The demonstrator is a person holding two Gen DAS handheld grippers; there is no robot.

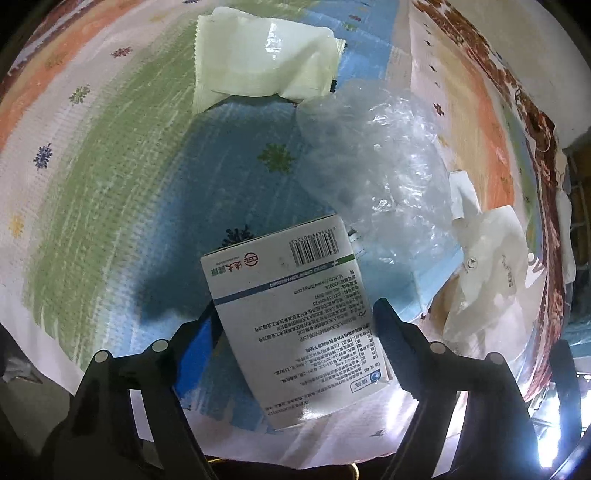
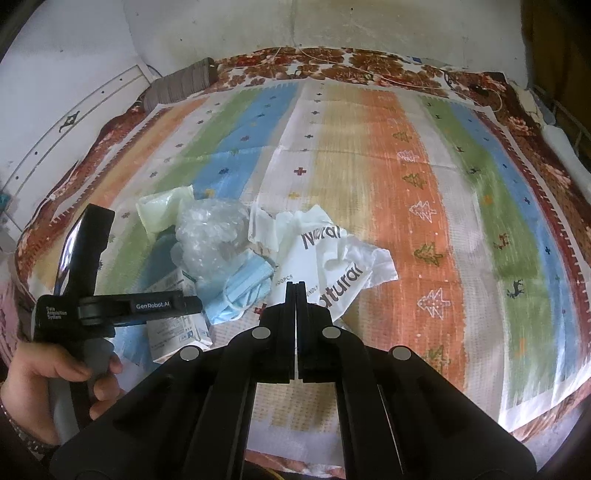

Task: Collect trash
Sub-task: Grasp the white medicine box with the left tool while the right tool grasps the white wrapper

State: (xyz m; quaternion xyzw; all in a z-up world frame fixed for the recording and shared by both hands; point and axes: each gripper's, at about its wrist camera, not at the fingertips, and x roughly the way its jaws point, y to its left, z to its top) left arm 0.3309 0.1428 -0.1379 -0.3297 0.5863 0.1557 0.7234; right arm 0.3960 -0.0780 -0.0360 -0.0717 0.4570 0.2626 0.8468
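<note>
A white medicine box [image 1: 295, 310] with a barcode lies on the striped cloth [image 1: 110, 177], between the fingers of my left gripper [image 1: 295, 314], which is open around it. The box also shows in the right wrist view [image 2: 173, 328], below the left gripper's body [image 2: 110, 306]. Beyond the box lie a pale yellow-green wrapper [image 1: 258, 62], crumpled clear plastic [image 1: 380, 158] and a white plastic bag [image 1: 487, 254]. In the right wrist view the white "Natural" bag [image 2: 332, 258], a blue face mask [image 2: 243, 288] and the clear plastic [image 2: 214, 236] form a pile. My right gripper [image 2: 296, 291] is shut and empty, just in front of the bag.
The striped cloth [image 2: 406, 184] covers a floral-edged bed [image 2: 369, 62] against a white wall [image 2: 258, 22]. A grey rolled item [image 2: 181, 81] lies at the far left edge. A person's hand [image 2: 55, 376] holds the left gripper.
</note>
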